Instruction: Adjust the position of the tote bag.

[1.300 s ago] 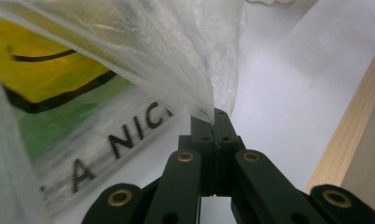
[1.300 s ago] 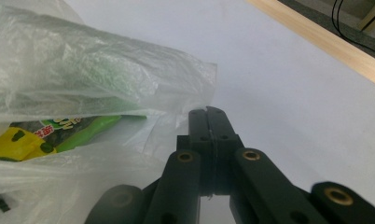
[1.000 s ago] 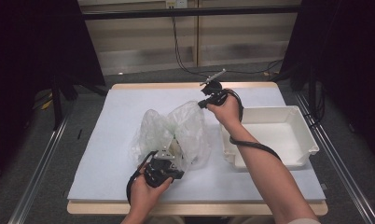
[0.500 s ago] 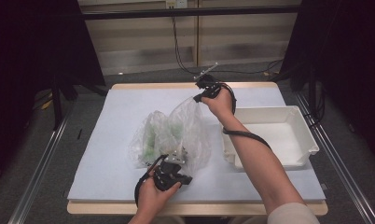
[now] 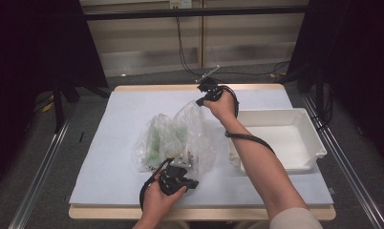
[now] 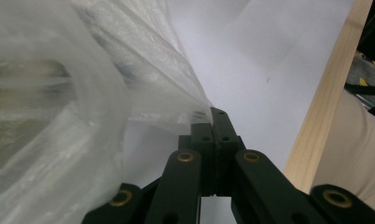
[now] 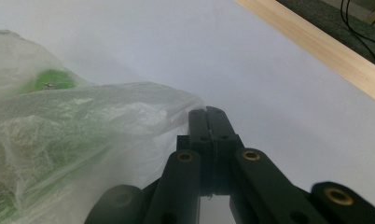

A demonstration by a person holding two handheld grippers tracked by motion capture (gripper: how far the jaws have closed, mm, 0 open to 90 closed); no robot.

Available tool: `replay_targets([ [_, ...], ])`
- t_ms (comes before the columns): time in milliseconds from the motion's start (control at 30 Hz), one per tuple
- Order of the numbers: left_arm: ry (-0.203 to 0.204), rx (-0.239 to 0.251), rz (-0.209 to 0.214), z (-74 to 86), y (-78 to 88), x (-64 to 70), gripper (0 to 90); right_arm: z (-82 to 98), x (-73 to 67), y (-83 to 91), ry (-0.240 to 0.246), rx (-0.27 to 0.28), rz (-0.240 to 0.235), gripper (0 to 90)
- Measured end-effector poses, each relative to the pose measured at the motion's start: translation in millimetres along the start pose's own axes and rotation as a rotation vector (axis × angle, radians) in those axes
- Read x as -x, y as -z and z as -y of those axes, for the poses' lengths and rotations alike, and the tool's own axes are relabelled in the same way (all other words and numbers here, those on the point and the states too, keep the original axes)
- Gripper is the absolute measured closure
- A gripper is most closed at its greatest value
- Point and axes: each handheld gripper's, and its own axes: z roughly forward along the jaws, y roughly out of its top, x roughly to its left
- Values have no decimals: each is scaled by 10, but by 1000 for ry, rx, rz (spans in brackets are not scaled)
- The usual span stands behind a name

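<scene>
On the white desk (image 5: 109, 143), a clear plastic bag (image 5: 180, 140) with green contents is stretched between two claws. At the near edge, the left claw (image 5: 192, 164) is clamped shut on the bag's film, the hand held low, palm toward the desk. Toward the far edge, the right claw (image 5: 199, 101) is pinched on the opposite lip, the forearm extended beside the white tray (image 5: 314, 138). Tension is best kept even, so that the thin film is neither torn nor slipped.
</scene>
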Motion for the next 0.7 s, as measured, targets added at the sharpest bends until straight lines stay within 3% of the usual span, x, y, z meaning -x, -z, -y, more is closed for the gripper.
replay_targets([
  [100, -4, 14, -5, -2, 25, -24, 900, 55, -43, 76, 1, 18, 6, 775],
  [267, 5, 30, -13, -6, 55, -42, 900, 109, -87, 193, 14, 29, 9, 699],
  [433, 6, 58, -40, -29, 159, -71, 769, 209, -193, 393, 38, 47, -12, 596],
  [700, 33, 72, -64, -34, 265, -139, 649, 319, -374, 537, 73, 79, -42, 541],
])
